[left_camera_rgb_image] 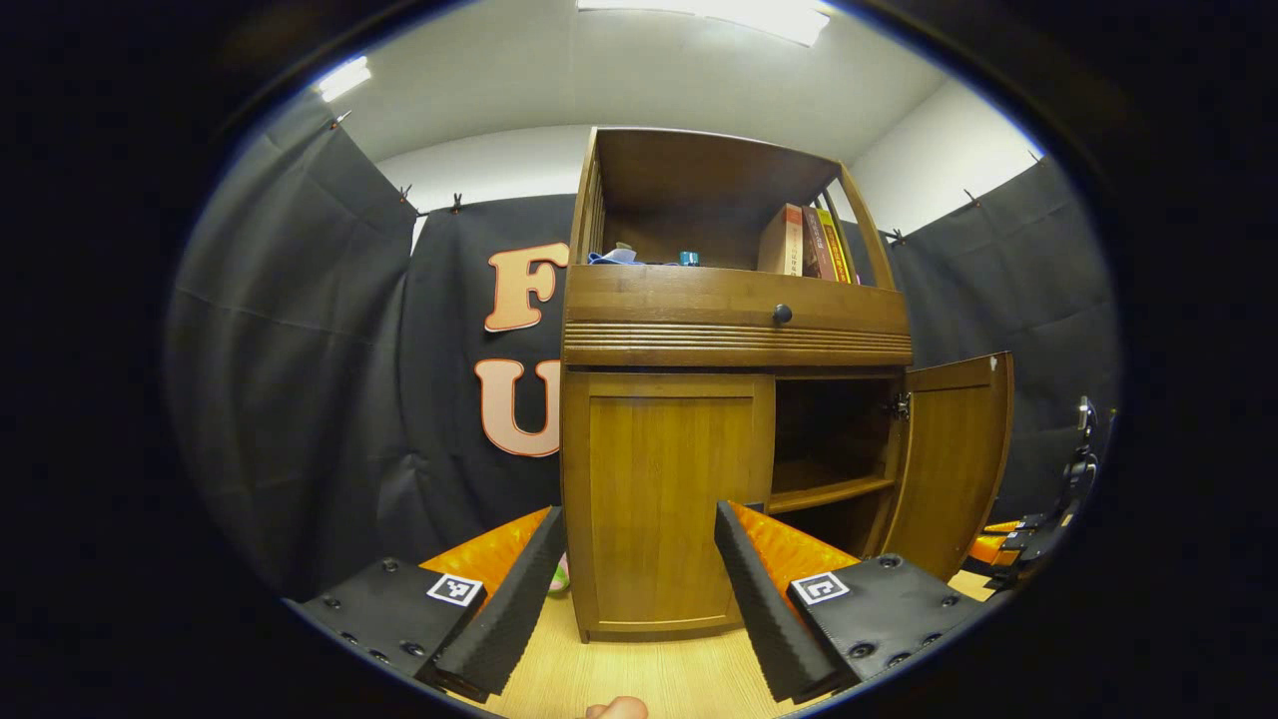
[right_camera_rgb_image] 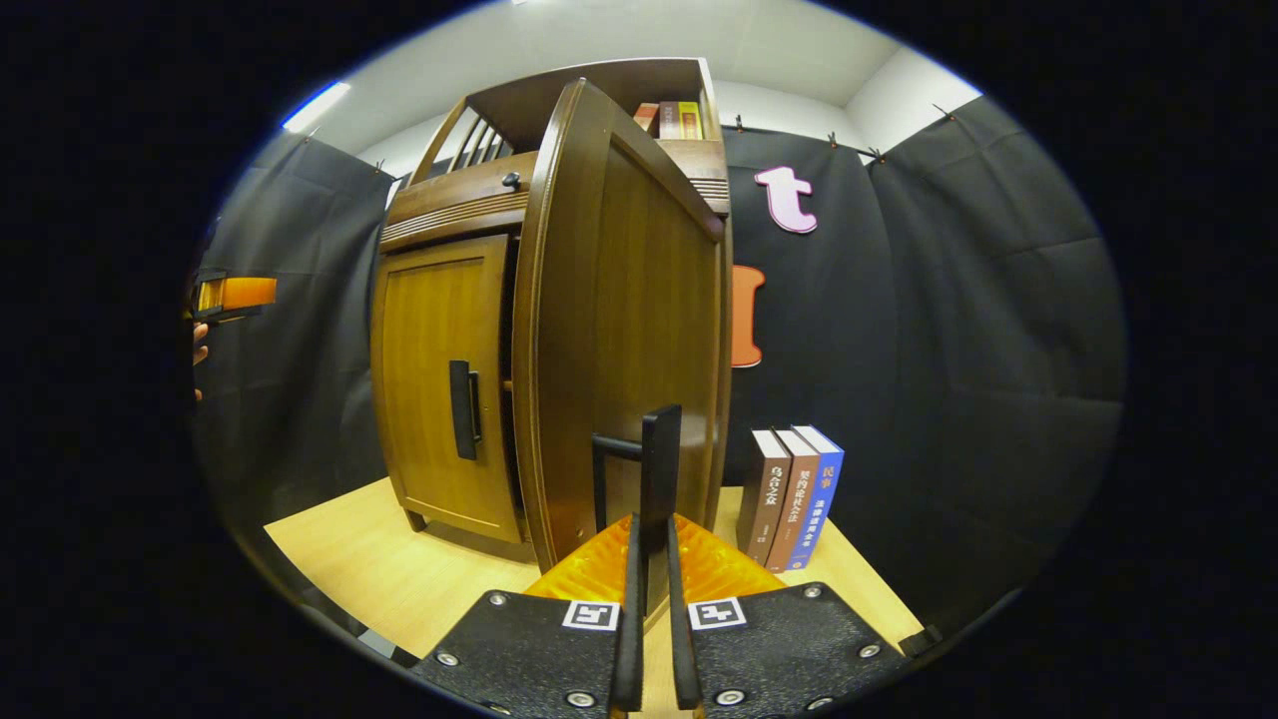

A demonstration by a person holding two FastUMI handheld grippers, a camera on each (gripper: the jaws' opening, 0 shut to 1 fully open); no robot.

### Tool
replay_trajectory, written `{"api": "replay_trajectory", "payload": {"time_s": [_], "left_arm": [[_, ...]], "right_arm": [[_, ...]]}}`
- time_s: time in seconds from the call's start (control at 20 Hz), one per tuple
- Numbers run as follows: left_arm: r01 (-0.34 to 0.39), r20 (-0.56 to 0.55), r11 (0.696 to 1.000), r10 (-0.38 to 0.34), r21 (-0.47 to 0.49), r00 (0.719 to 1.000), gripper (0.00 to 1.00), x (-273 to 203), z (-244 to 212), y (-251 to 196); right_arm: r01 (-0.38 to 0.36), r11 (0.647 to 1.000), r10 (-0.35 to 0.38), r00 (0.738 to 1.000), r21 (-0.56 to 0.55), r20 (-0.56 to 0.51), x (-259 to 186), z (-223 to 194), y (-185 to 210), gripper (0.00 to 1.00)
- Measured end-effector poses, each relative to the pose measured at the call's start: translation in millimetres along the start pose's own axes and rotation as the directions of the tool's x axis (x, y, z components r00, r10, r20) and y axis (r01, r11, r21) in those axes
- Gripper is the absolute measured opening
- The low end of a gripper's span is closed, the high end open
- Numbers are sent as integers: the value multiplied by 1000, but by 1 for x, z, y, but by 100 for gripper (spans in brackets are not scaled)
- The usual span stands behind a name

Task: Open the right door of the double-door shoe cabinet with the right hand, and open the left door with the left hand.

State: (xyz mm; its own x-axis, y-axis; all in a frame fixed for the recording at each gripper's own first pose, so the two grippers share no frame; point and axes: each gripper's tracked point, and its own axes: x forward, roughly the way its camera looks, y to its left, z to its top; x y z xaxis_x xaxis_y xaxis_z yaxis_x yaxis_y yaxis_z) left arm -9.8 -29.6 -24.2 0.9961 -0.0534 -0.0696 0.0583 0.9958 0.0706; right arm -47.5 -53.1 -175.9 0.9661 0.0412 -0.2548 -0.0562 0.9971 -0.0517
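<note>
Standing on the pale wooden table (left_camera_rgb_image: 639,679), the shoe cabinet (left_camera_rgb_image: 734,330) has its right door (left_camera_rgb_image: 949,459) swung wide while the left door (left_camera_rgb_image: 664,504) sits flush and closed. From the left gripper view the opened side shows a dark interior with one inner shelf (left_camera_rgb_image: 829,491) — and above the doors a drawer with a round knob (left_camera_rgb_image: 782,314), then an open top compartment holding a few books (left_camera_rgb_image: 809,243) and some small items. The left gripper (left_camera_rgb_image: 639,589) hangs in front of the closed door with its fingers spread well apart, touching nothing.

The right gripper view gives what that one cannot: the outer face of the right door (right_camera_rgb_image: 624,330), seen nearly edge-on, with its dark vertical handle (right_camera_rgb_image: 654,469) clamped between the fingers of the right gripper (right_camera_rgb_image: 651,599), which are pressed close together on the bar. It also shows the left door's own handle (right_camera_rgb_image: 462,409) near its inner edge, and three upright books (right_camera_rgb_image: 794,499) on the table just beside the cabinet's far side. The other gripper (right_camera_rgb_image: 232,296) and part of a hand show at the left rim.
</note>
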Motion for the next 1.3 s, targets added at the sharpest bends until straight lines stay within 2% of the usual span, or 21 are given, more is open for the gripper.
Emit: {"api": "replay_trajectory", "payload": {"time_s": [0.4,0.65,0.85,0.95,1.1,1.15,1.2,1.3], "left_arm": [[29,-13,1000,-29,13,1000,97,9,-5,-19],[42,-21,999,-42,2,999,97,18,-11,-30],[57,-28,998,-57,-2,998,95,26,-16,-43],[68,-29,998,-68,-6,997,95,28,-18,-49],[76,-28,997,-76,-3,997,95,31,-19,-57],[78,-28,997,-78,-2,997,95,34,-20,-61],[82,-27,997,-82,-1,996,95,36,-21,-64],[92,-27,996,-92,1,995,95,40,-23,-73]], "right_arm": [[44,999,-44,999,9,-3,-6,-1,-46,5],[35,999,-35,999,19,-6,-9,-1,-61,5],[64,998,-64,998,12,0,-9,-1,-81,5],[51,998,-51,999,26,1,-10,-1,-85,5],[59,998,-59,998,16,15,-12,1,-93,5],[66,998,-66,998,19,19,-13,1,-98,13],[78,997,-78,997,22,20,-17,1,-107,5],[99,995,-99,995,28,27,-23,2,-119,5]]}}
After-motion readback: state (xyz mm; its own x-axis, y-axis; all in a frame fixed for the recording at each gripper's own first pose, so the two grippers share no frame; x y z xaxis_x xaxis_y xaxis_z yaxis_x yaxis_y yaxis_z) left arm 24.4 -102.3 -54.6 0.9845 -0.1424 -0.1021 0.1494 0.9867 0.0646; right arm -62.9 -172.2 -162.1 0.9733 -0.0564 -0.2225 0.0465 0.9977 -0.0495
